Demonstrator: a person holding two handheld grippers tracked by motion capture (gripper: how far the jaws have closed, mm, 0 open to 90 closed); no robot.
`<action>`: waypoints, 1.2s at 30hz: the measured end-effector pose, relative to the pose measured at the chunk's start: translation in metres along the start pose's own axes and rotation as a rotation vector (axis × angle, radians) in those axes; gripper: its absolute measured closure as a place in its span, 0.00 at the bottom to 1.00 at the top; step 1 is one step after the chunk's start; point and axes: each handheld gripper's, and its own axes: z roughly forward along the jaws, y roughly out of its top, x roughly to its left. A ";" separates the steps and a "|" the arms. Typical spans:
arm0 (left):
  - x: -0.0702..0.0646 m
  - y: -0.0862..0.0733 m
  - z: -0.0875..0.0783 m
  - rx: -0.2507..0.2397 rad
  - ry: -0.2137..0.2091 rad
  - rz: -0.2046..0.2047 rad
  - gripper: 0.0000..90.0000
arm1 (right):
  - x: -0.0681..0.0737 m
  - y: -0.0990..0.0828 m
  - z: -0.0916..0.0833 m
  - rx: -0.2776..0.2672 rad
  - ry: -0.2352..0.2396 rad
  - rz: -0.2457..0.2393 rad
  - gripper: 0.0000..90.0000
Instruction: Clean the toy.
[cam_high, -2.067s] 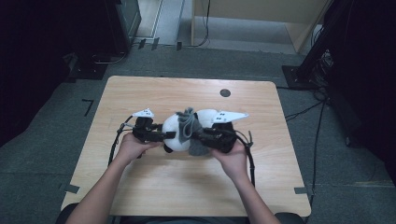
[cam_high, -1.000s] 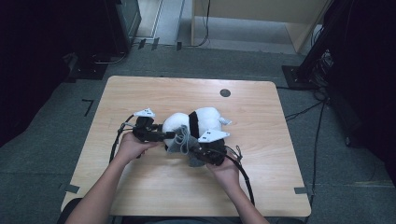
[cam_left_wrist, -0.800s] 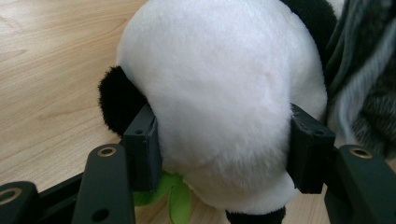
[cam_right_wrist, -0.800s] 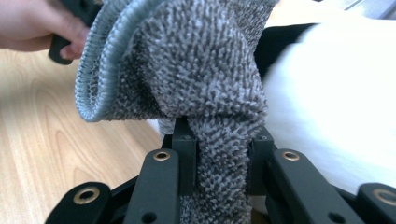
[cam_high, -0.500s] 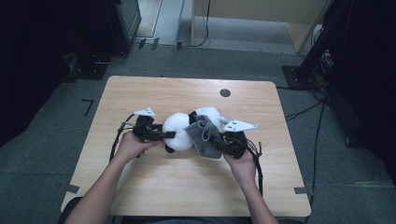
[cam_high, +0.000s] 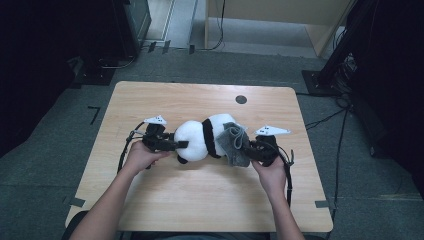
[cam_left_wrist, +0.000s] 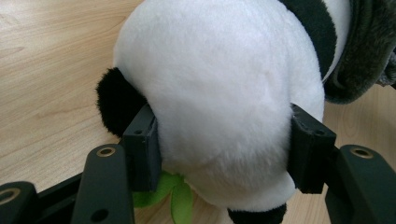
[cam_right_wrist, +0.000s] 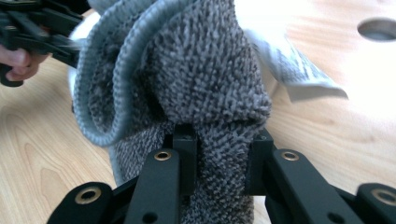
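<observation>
A black-and-white panda plush (cam_high: 205, 137) lies on its side in the middle of the wooden table (cam_high: 200, 205). My left gripper (cam_high: 172, 144) holds its left end, and the pads press into the white fur (cam_left_wrist: 219, 107) from both sides, with the gripper (cam_left_wrist: 224, 149) squeezing the plush. A green leaf (cam_left_wrist: 173, 196) pokes out beneath. My right gripper (cam_high: 248, 149) is shut on a bunched grey cloth (cam_high: 234, 142) that rests against the panda's right end. Seen from the right gripper (cam_right_wrist: 219, 161), the cloth (cam_right_wrist: 201, 79) fills the gap between the jaws.
A round hole (cam_high: 241, 99) sits in the table's far right part, also seen as a hole (cam_right_wrist: 376, 29). A white label (cam_right_wrist: 299, 70) hangs from the plush. Cables trail from both grippers toward the person. Dark floor and equipment stands surround the table.
My right gripper has moved rightward with the grey cloth, dragging it from the panda's near side to its right end. The left gripper and the plush stay put.
</observation>
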 end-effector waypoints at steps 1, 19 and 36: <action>0.000 0.000 0.000 0.000 0.000 0.000 0.43 | -0.002 -0.001 0.000 0.006 -0.006 0.009 0.82; 0.003 -0.001 0.000 -0.003 -0.011 -0.009 0.43 | -0.030 -0.010 0.004 0.078 -0.097 0.070 0.83; 0.003 -0.002 0.000 -0.015 -0.011 -0.029 0.42 | 0.053 0.035 -0.019 -0.054 0.084 -0.149 0.83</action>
